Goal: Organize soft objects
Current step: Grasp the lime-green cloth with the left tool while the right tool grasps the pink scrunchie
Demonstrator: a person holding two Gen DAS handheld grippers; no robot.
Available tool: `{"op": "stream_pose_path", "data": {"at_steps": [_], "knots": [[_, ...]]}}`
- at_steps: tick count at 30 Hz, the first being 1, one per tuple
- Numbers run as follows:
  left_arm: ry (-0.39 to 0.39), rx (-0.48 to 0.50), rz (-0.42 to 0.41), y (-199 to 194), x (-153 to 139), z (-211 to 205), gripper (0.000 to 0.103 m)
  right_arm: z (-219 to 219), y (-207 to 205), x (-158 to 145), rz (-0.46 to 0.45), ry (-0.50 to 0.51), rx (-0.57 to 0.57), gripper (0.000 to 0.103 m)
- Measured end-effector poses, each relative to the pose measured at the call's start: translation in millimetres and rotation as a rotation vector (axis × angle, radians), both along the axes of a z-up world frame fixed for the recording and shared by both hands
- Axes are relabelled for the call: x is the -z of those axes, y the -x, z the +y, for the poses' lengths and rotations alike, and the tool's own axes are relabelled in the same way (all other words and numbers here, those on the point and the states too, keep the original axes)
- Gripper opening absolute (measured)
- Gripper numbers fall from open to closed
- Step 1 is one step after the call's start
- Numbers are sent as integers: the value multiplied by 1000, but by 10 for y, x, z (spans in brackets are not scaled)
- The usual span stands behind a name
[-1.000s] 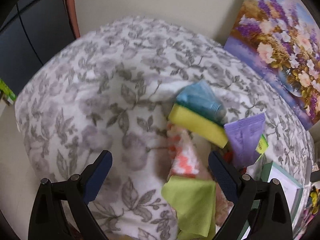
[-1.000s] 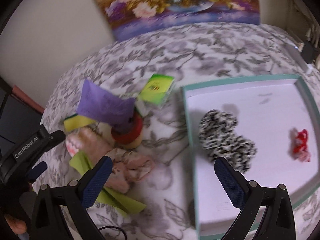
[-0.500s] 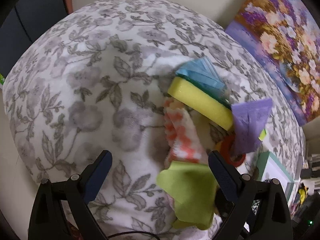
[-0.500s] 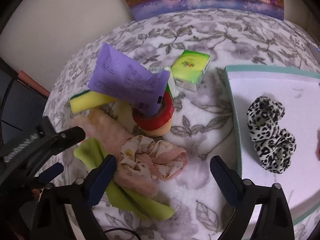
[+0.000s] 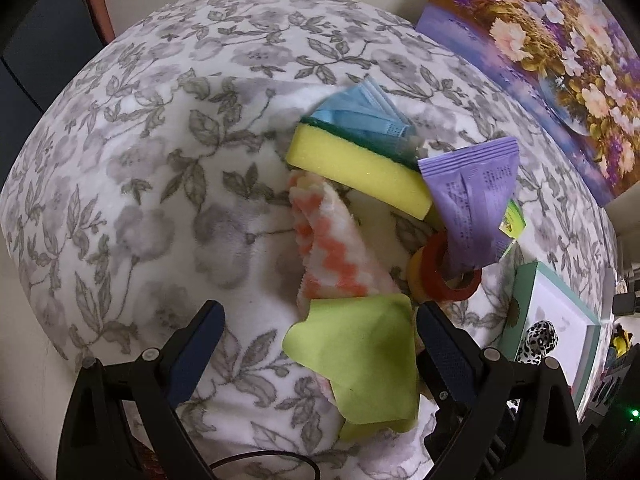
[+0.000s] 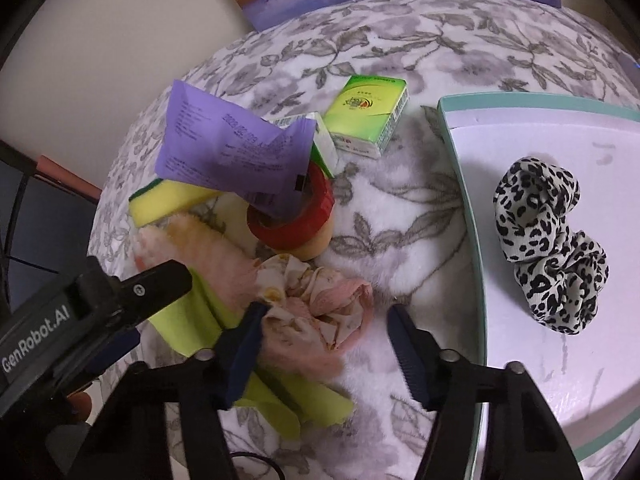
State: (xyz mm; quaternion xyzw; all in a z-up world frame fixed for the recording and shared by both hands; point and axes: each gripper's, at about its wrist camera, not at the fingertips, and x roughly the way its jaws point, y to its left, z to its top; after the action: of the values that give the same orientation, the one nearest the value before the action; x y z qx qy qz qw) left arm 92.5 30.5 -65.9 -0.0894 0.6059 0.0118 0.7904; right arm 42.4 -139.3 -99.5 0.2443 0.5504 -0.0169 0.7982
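Right wrist view: my right tool (image 6: 324,320) points down at a crumpled pink floral cloth (image 6: 316,312) lying on the floral-covered surface (image 6: 400,216). Its jaws are closing, with the cloth between them; the left pad (image 6: 244,344) touches the cloth's edge, while the right pad stands clear. To the right, a teal-rimmed tray (image 6: 460,184) holds a leopard-print scrunchie (image 6: 548,240). Behind the cloth sit a red tape roll (image 6: 296,220), a purple sachet (image 6: 228,152), a yellow sponge (image 6: 168,200) and a green carton (image 6: 368,116).

Left wrist view: my left tool (image 5: 316,344) hangs wide over a lime-green cloth (image 5: 360,356), gripping nothing. An orange zigzag towel (image 5: 332,248) and a blue face mask (image 5: 360,112) lie beyond it.
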Motion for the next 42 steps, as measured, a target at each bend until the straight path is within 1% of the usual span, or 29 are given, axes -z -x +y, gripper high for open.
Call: {"op": "stream_pose_path", "data": {"at_steps": [1,3,4,6,7,9,10,12,14,20,26,32,33,34,36,37,38,39,41,42], "knots": [[3,1,1,4,-1,-6,94,3,2,0,-1,-2,-4,57],[18,4,7,13,2,-21,84,2,-14,-3,1,-6,-14,47],[25,8,10,13,4,-28,82,-3,-12,5,3,-9,-15,43],[28,20,12,14,4,-54,77,-12,-15,18,7,-22,-15,31],[29,28,12,12,0,-70,77,-23,-16,22,7,-29,-15,29],[29,46,9,13,-14,-105,71,-24,20,9,8,-30,-16,20],[27,53,7,16,-22,-123,69,-27,19,6,9,-26,-21,19],[25,75,2,19,-40,-166,61,-33,40,-12,10,-21,-27,16],[28,91,1,24,-46,-204,57,-38,56,-24,12,-12,-34,15],[16,132,8,23,-25,-317,57,-101,90,-23,23,-14,-30,14],[-19,167,8,7,27,-462,56,-171,106,15,47,-4,-24,11],[-51,201,-22,26,-35,-540,45,-271,143,60,66,-6,-22,10],[-52,207,-28,30,-52,-553,42,-280,143,63,68,-6,-22,10],[-49,212,-31,32,-67,-560,40,-290,144,67,70,-7,-23,10],[-41,224,-43,38,-108,-573,30,-293,151,73,71,-9,-25,10],[-40,230,-47,38,-122,-580,27,-298,149,71,71,-9,-26,10],[-37,234,-52,41,-135,-577,20,-304,156,69,71,-9,-27,10],[-31,236,-56,40,-146,-575,17,-303,155,68,70,-10,-27,9],[-16,233,-59,42,-163,-563,17,-317,149,76,70,-12,-26,9],[-4,230,-63,41,-177,-549,14,-303,144,69,70,-12,-25,9]]}}
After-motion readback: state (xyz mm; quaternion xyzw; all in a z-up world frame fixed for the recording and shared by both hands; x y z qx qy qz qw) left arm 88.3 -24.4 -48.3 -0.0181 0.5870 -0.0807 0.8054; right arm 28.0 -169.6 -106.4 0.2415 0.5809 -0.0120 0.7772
